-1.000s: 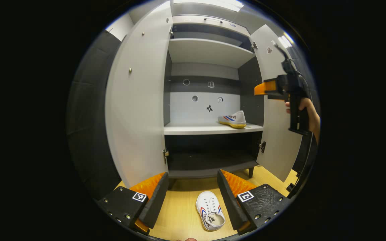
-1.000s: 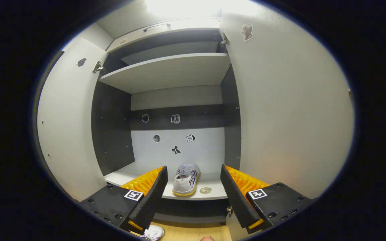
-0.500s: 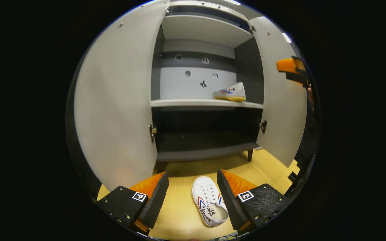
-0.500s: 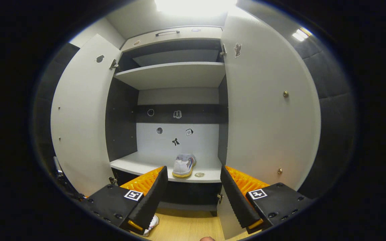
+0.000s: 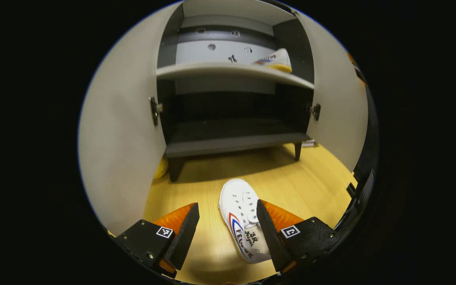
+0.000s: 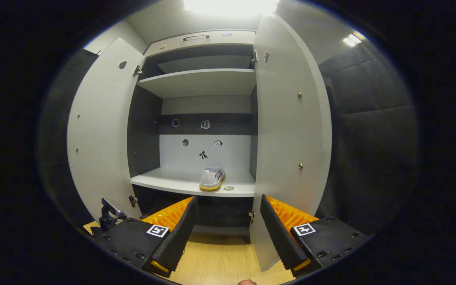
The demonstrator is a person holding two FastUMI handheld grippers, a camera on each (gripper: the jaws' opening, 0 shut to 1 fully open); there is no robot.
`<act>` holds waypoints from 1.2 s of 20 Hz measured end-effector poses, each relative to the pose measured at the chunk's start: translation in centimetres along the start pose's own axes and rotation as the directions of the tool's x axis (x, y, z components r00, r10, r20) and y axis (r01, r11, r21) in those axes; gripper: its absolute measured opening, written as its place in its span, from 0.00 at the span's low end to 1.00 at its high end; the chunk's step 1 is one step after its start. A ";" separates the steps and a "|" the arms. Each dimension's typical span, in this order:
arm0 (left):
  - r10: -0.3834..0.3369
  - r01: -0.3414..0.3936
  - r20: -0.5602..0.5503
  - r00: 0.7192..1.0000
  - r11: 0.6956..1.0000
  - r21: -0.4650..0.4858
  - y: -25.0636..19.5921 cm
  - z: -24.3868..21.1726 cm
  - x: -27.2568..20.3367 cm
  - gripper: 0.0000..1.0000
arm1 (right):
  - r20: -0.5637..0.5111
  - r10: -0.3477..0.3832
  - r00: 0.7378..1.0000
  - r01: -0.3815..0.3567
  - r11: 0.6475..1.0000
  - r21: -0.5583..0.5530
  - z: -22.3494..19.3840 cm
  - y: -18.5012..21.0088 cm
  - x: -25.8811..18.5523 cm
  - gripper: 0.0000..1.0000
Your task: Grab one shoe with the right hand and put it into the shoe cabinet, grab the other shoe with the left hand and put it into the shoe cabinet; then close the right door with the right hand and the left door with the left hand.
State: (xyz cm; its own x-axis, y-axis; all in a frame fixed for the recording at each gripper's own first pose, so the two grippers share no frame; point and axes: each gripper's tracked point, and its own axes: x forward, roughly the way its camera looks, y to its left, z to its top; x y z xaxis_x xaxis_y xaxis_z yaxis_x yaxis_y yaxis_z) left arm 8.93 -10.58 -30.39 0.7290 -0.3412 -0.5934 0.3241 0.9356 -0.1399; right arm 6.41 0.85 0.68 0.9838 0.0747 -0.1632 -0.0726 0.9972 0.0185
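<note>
One shoe [image 5: 240, 219] lies between left tool [image 5: 226, 233] fingers

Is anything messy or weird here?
One white shoe lies alone on the wooden floor, while its mate sits on the cabinet shelf. Both cabinet doors hang open. Nothing looks spilled or broken.

The shoe on the floor [image 5: 240, 215] is white with white laces, a red and blue stripe along its side and dark lettering on the insole. The floor [image 5: 291, 178] is light yellow wood grain. The shoe on the shelf [image 6: 211, 178] is white with a yellow sole and red and blue side marks. The shoe cabinet [image 6: 206, 81] has light grey shelves, dark grey side walls and a dark band across its pale back; both doors, left door [image 6: 99, 134] and right door [image 6: 287, 130], are light grey
</note>
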 end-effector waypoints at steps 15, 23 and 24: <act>0.008 -0.015 -0.209 0.978 0.999 -0.030 -0.2 -5.9 4.6 0.80 | -0.068 0.002 0.998 -0.001 1.000 0.024 -2.6 -0.7 -1.0 0.98; -0.063 0.046 -0.234 0.970 0.996 -0.080 -1.9 -6.8 5.0 0.55 | -0.083 0.027 0.996 -0.024 0.999 0.045 -3.2 -0.5 -0.6 0.98; -0.053 0.040 -0.237 0.970 0.997 -0.058 -2.1 -6.6 4.1 0.44 | -0.083 0.028 0.996 -0.024 0.999 0.047 -3.1 -0.5 -0.7 0.98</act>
State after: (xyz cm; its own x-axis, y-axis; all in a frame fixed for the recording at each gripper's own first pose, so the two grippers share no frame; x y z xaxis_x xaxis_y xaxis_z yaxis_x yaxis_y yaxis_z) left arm 7.31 -13.32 -37.81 0.5470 -0.3589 -0.7563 0.3172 0.9249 -0.2095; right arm 5.23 0.27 -2.28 0.9642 0.1028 -0.2443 -0.0884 0.9937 0.0691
